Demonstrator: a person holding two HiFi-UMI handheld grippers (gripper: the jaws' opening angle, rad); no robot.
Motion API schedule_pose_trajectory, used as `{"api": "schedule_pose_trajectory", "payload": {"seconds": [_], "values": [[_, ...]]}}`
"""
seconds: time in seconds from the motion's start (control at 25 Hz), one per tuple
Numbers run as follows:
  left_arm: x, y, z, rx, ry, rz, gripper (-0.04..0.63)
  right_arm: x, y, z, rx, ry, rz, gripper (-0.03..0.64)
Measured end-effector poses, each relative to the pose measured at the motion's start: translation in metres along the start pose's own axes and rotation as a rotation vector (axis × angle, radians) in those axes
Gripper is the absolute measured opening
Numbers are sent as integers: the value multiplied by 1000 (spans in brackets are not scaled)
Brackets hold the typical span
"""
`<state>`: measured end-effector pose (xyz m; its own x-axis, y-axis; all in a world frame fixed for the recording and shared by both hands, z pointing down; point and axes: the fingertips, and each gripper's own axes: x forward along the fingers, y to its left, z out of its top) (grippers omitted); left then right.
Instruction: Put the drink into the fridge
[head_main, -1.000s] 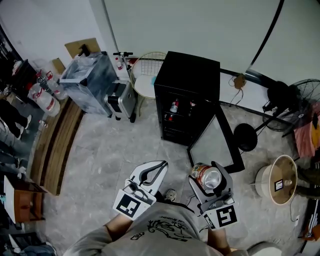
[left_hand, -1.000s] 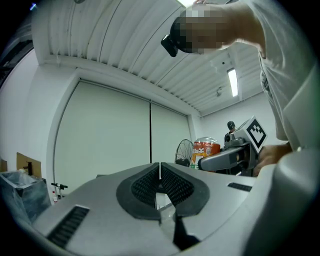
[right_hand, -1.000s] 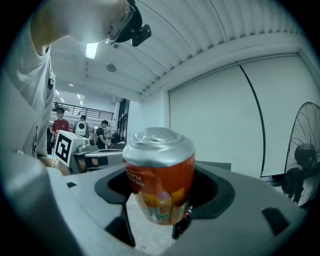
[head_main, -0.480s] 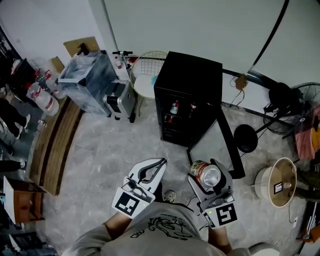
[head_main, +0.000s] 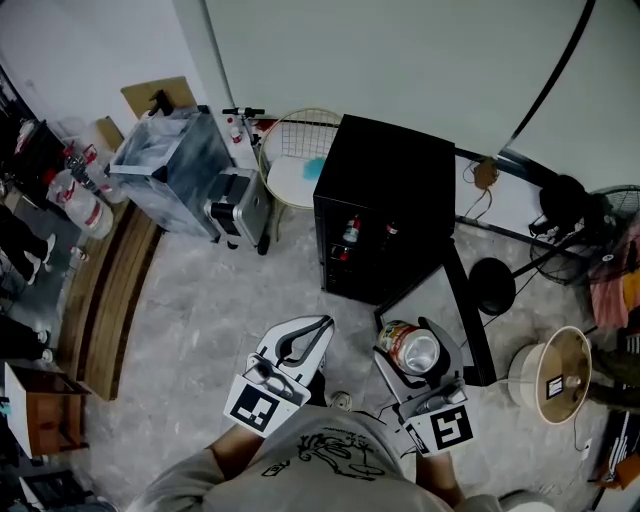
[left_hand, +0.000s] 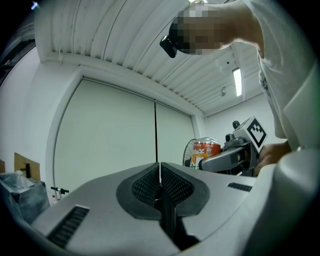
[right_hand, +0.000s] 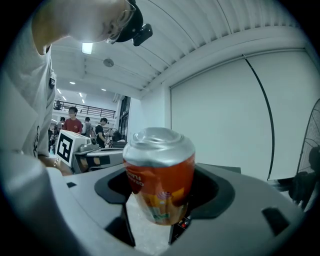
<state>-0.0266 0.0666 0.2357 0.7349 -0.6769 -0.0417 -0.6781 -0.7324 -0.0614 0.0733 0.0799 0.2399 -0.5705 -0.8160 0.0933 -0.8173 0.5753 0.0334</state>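
Observation:
An orange drink can (right_hand: 160, 175) with a silver end sits between the jaws of my right gripper (right_hand: 162, 192), which is shut on it. In the head view the can (head_main: 411, 348) and right gripper (head_main: 418, 362) are held low at right, just in front of the person's chest. The black fridge (head_main: 392, 180) stands ahead with its glass door (head_main: 440, 305) swung open toward me; bottles (head_main: 351, 232) show on its shelves. My left gripper (head_main: 300, 345) is held beside the right one, jaws shut and empty; in the left gripper view its pads (left_hand: 150, 182) meet, and the can (left_hand: 205, 150) shows to the right.
A round white wire stool (head_main: 290, 160) stands left of the fridge, next to a grey suitcase (head_main: 240, 205) and a plastic-wrapped box (head_main: 165, 170). A wooden bench (head_main: 110, 290) runs along the left. A floor fan (head_main: 590, 215), a black round base (head_main: 491, 280) and a drum-shaped thing (head_main: 556, 368) stand at right.
The view has shifted slightly toward the fridge, whose door now looks closer. Both grippers keep their places and the can stays held.

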Motion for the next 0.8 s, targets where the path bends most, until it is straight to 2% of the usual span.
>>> {"api": "schedule_pose_trajectory", "payload": {"seconds": [0.56, 0.8], "values": [[24, 106, -5, -5, -9, 9, 23, 112, -10, 20, -17, -10, 15, 336], [28, 126, -7, 6, -14, -18, 23, 133, -11, 20, -15, -13, -4, 335]]}}
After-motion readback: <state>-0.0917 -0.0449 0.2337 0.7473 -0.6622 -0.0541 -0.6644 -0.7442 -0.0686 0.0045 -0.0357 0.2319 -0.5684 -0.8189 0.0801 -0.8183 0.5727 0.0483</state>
